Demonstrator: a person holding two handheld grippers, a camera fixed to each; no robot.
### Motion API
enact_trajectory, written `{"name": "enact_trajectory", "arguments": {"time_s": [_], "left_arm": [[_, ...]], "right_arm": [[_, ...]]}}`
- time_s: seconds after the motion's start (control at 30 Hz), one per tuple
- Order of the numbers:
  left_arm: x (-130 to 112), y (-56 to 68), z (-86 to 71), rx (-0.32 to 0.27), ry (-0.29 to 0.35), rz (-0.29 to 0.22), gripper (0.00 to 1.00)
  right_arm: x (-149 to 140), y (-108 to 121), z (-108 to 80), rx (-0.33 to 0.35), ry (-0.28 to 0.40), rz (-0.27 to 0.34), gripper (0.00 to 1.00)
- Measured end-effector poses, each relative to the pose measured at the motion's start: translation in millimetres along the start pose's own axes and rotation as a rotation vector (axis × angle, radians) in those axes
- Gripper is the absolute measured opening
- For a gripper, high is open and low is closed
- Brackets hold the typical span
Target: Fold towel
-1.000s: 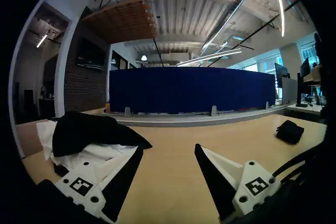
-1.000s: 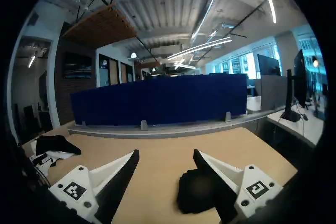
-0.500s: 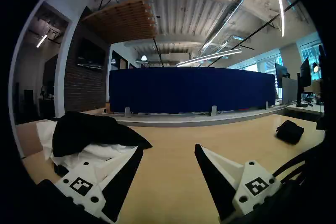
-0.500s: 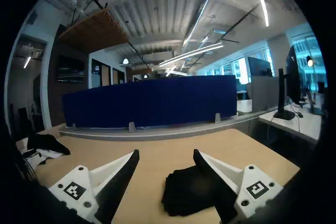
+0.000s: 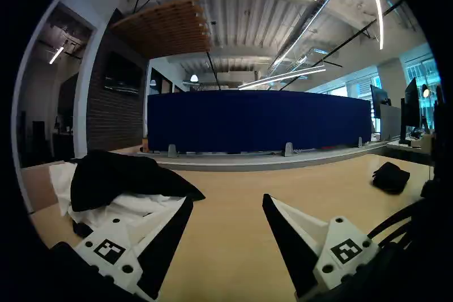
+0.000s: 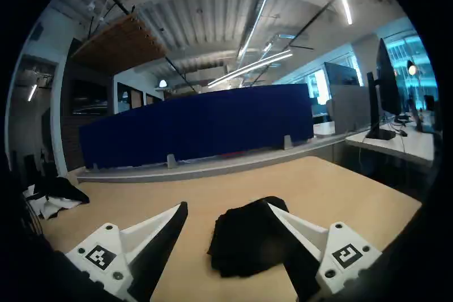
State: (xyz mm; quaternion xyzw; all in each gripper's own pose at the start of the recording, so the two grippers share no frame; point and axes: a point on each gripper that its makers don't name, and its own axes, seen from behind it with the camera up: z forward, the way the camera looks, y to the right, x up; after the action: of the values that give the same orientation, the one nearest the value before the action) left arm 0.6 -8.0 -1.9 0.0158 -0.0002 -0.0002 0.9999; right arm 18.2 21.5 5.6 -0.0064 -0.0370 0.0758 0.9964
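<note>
A folded black towel (image 6: 246,235) lies on the wooden table (image 6: 198,200) just ahead of my right gripper (image 6: 223,214), partly hidden behind its right finger (image 6: 306,234). That gripper is open with nothing held. The same black towel (image 5: 390,177) shows small at the far right in the left gripper view. A heap of black and white towels (image 5: 116,186) lies on the table's left side, just beyond the left finger (image 5: 153,228) of my left gripper (image 5: 226,203), which is open and empty. The heap (image 6: 51,195) also appears far left in the right gripper view.
A blue divider panel (image 5: 255,120) runs along the table's far edge on a grey rail. Desks with monitors (image 6: 385,92) stand to the right. Bare table top (image 5: 272,180) lies between the heap and the folded towel.
The right gripper has swung to the right and tilted, so the folded black towel has slid left and sits more between its fingers. The left gripper has stayed still.
</note>
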Motion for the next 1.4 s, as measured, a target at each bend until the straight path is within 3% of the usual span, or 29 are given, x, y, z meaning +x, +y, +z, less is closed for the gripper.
{"name": "enact_trajectory", "arguments": {"time_s": [0.2, 0.5, 1.07, 1.4], "left_arm": [[0, -0.1, 0.3, 0.000, 0.000, 0.000, 0.91], [0, 0.3, -0.1, 0.000, 0.000, 0.000, 0.91], [1, 0.2, 0.6, 0.000, 0.000, 0.000, 0.91], [1, 0.4, 0.3, 0.000, 0.000, 0.000, 0.91]], "right_arm": [[-9, 12, 2.8, -0.007, 0.015, 0.005, 1.00], [-15, 6, 5.2, 0.018, 0.035, -0.011, 1.00], [-22, -15, -1.2, 0.010, 0.070, -0.152, 1.00], [-21, -15, -1.1, 0.012, 0.073, -0.153, 1.00]]}}
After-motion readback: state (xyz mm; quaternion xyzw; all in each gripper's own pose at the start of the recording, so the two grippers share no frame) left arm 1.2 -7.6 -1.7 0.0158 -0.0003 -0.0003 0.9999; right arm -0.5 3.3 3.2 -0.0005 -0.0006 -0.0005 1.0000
